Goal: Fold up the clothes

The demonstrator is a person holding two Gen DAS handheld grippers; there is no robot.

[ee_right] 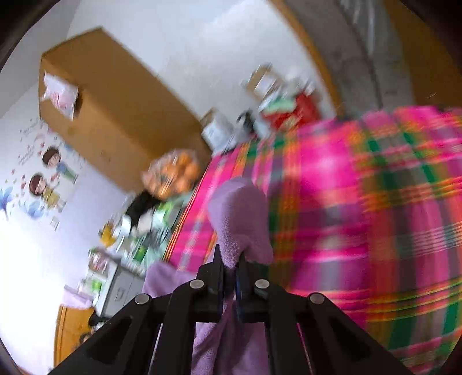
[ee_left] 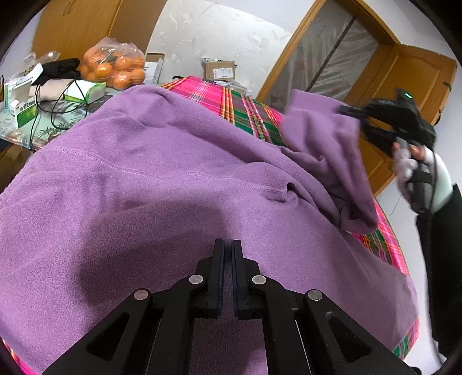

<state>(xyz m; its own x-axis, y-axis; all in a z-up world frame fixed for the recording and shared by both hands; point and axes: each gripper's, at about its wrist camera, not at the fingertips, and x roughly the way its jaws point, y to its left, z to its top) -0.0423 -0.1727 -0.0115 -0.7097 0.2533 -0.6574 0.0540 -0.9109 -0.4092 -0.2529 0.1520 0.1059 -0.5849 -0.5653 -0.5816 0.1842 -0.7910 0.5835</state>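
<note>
**Q:** Nearest the left lens, what do you see?

**A:** Black linkage of the left gripper (ee_left: 228, 245), its jaws drawn together with only a sliver of a gap and nothing between them. It hangs over the purple fleece garment (ee_left: 144, 187).

**Q:** Where does that garment lie?

**A:** Spread across most of the counter (ee_left: 254, 115), which wears a pink, green and orange plaid cloth. The fleece covers the near and middle part; the plaid shows at the far end and along the right edge. A stitched seam runs across the fabric. One part of it, at the right, is lifted off the counter and bunched.

**Q:** What lifts it?

**A:** The right gripper (ee_right: 231, 256). In its own view, the jaws are pinched on a fold of purple fleece that sticks up past the fingertips, with more hanging below. That view is smeared by motion blur. In the left view the same tool sits at the right, held by a hand (ee_left: 407, 164) in a pale glove with a dark sleeve behind it.

**Q:** And the rest, biggest first?

**A:** A wooden door (ee_left: 410, 80) with its frame at the right, a brown cupboard (ee_left: 80, 26) at the far left, then a clear bag of oranges (ee_left: 115, 66) on the counter's far left. Near it lie small cartons, a green tissue pack (ee_left: 86, 91) and a black cable (ee_left: 55, 106). A cardboard parcel (ee_left: 221, 70) stands against the wall.
</note>
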